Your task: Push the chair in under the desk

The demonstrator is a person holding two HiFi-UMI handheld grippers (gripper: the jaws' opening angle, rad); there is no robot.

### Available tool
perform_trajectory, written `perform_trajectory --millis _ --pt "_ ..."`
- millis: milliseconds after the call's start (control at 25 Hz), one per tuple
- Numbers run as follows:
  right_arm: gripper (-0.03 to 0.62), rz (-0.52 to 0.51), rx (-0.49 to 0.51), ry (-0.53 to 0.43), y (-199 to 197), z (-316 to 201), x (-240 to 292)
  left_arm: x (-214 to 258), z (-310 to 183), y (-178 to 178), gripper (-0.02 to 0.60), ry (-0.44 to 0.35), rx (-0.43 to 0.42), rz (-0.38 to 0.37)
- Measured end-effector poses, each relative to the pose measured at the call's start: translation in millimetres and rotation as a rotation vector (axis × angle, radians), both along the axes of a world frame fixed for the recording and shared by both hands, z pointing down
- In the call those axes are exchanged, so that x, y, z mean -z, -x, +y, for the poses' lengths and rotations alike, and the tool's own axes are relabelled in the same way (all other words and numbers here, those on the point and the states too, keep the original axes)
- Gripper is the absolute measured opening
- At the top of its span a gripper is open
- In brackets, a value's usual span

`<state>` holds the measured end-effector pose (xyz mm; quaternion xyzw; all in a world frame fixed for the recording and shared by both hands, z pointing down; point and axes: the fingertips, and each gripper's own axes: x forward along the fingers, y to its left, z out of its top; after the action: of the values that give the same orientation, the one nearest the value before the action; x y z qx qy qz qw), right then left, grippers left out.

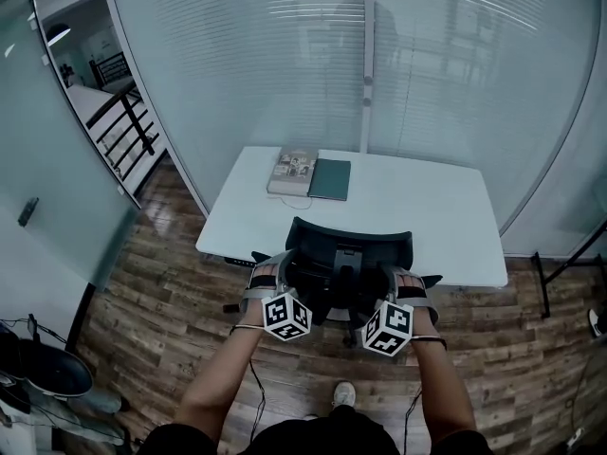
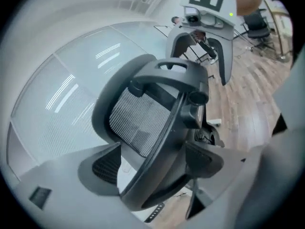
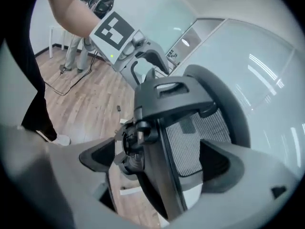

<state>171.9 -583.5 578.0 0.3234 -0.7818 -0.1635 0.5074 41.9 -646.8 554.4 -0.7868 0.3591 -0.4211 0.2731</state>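
Note:
A black office chair (image 1: 349,259) with a mesh back stands at the front edge of the white desk (image 1: 427,216), its seat partly beneath the top. My left gripper (image 1: 275,271) is at the left side of the chair back and my right gripper (image 1: 402,281) at the right side. In the left gripper view the left gripper (image 2: 155,165) is open and straddles the back's rim (image 2: 162,142), with desk showing between the rim and one pad. In the right gripper view the right gripper (image 3: 162,163) is open too, with the rim (image 3: 159,175) between its jaws.
A book (image 1: 294,171) and a dark green notebook (image 1: 330,179) lie at the desk's far edge. Glass walls with blinds close in behind the desk. A black metal frame (image 1: 555,273) stands at the right on the wood floor. The person's shoe (image 1: 344,393) is behind the chair.

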Motion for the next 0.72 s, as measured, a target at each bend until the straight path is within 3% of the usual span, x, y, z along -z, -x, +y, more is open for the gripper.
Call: perform_trajectory --millis 120,240,480,640,720 --pt "0.533 -0.057 -0.005 -0.138 6.9 8.2 31.1 21.7 15.6 2.5 0.434 0.038 0.031 0.186" --pt "0.419 -0.137 -0.024 -0.294 11.8 16.7 64.0 35.7 25.6 0.3 0.418 0.068 0.037 0.331" --pt "0.18 -0.424 -0.128 -0.403 14.9 37.6 111.7 65.6 46.9 0.5 0.271 0.061 0.049 0.516" --pt "0.006 -0.557 -0.261 -0.484 -2.8 44.1 133.5 77.4 58.8 7.5 0.164 0.048 0.117 0.641" --pt "0.006 -0.62 -0.303 -0.487 -8.1 47.8 137.6 82.9 65.3 14.1 0.072 0.033 0.155 0.709"
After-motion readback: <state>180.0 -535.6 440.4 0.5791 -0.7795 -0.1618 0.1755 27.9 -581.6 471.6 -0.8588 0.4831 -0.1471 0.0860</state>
